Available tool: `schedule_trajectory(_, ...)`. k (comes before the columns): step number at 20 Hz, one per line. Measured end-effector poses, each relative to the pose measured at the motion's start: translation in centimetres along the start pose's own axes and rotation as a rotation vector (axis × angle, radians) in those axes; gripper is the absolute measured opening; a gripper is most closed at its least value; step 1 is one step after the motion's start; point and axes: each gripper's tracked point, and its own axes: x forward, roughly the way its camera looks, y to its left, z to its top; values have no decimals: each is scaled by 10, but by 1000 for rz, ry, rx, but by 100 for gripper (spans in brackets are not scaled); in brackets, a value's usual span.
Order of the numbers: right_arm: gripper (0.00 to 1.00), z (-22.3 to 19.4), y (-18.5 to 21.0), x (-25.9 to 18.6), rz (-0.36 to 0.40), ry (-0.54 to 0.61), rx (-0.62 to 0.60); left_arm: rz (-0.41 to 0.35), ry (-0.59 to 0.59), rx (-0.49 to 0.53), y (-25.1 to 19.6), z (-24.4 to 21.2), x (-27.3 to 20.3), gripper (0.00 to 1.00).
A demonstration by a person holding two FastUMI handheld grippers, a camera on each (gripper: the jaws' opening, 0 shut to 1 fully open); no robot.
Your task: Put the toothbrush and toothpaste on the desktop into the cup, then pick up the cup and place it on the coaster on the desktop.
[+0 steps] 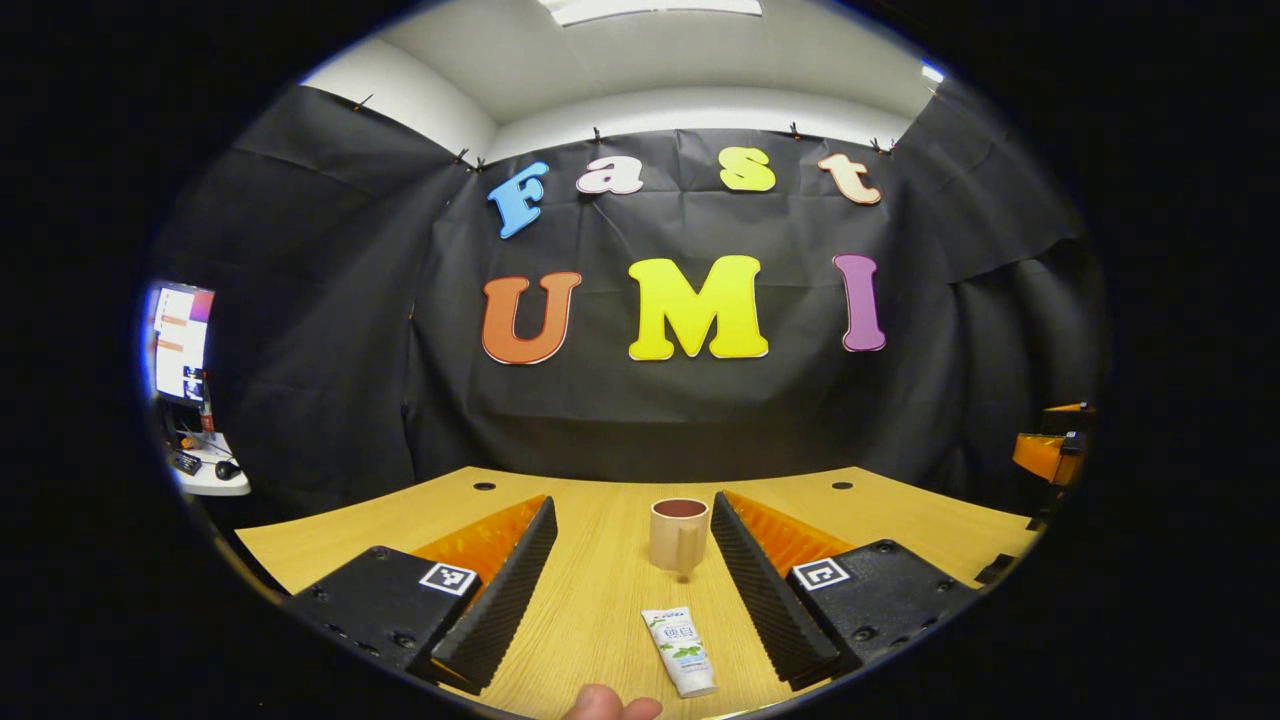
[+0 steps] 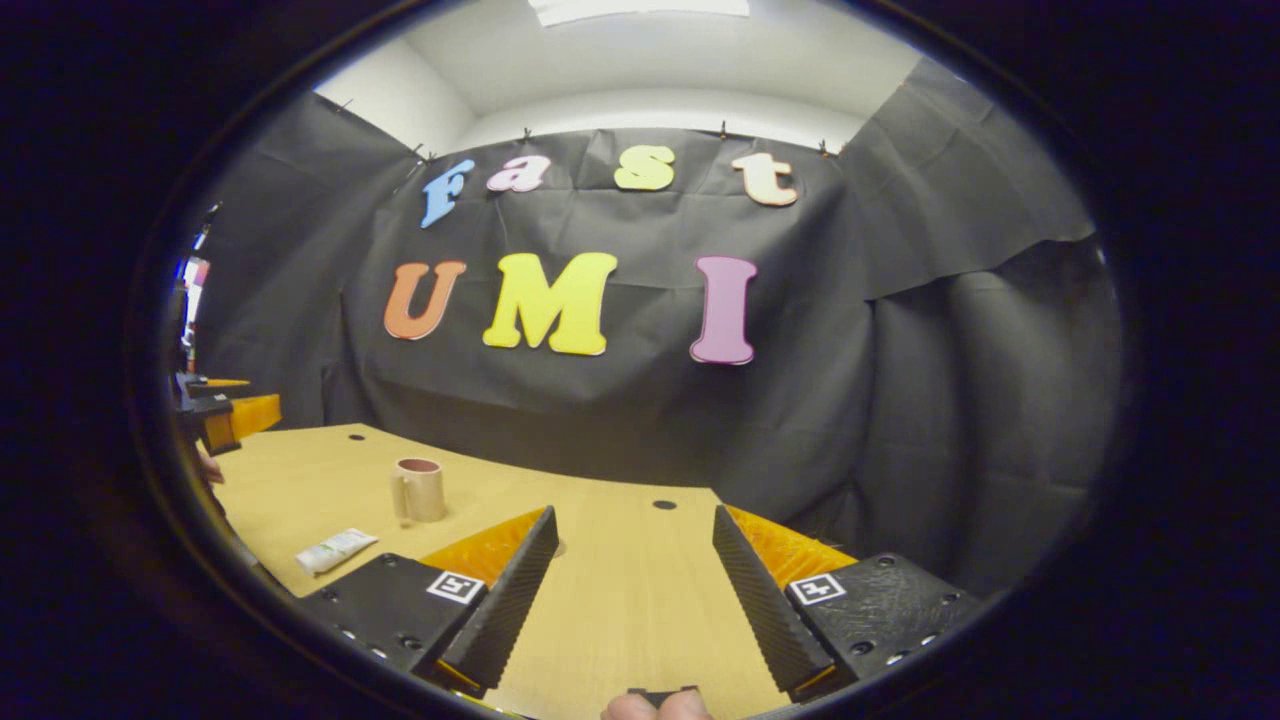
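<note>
Left gripper view: the left gripper (image 1: pixel 632 560) hovers with jaws spread wide and empty; the toothpaste (image 1: pixel 681 651) lies flat on the desktop (image 1: pixel 600 600) between its fingers, the cup (image 1: pixel 679 535) upright just beyond. The right gripper (image 2: pixel 632 570) also gapes empty, cup and toothpaste well off to its left.

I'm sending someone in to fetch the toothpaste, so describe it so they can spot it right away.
Start at the wooden desk in front of the black cloth wall. A mug-shaped cup stands on it; the toothpaste lies flat nearer the desk's front edge. It is a small white tube, unlike the upright tan cup.
</note>
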Motion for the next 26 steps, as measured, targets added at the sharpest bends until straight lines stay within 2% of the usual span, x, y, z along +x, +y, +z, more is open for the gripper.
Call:
schedule_trajectory(1, 95, -1, 2, 0, 3, 7, 20, -1, 15, -5, -3, -3, -1, 98)
schedule_trajectory(10, 95, -9, 10, -4, -21, 19, 55, -27, 77, 17, -13, -22, -9, 99)
schedule_trajectory(20, 95, -25, 47, 32, 24, 62, 61, -41, 145, 10, -11, -44, 19, 99)
schedule_trajectory(25, 96, -38, 48, 34, 15, 95, 116, -40, 159, 1, -15, -50, 12, 99)
schedule_trajectory(26, 94, -38, 53, 34, 17, 98, 109, -46, 154, 3, -18, -49, 11, 99)
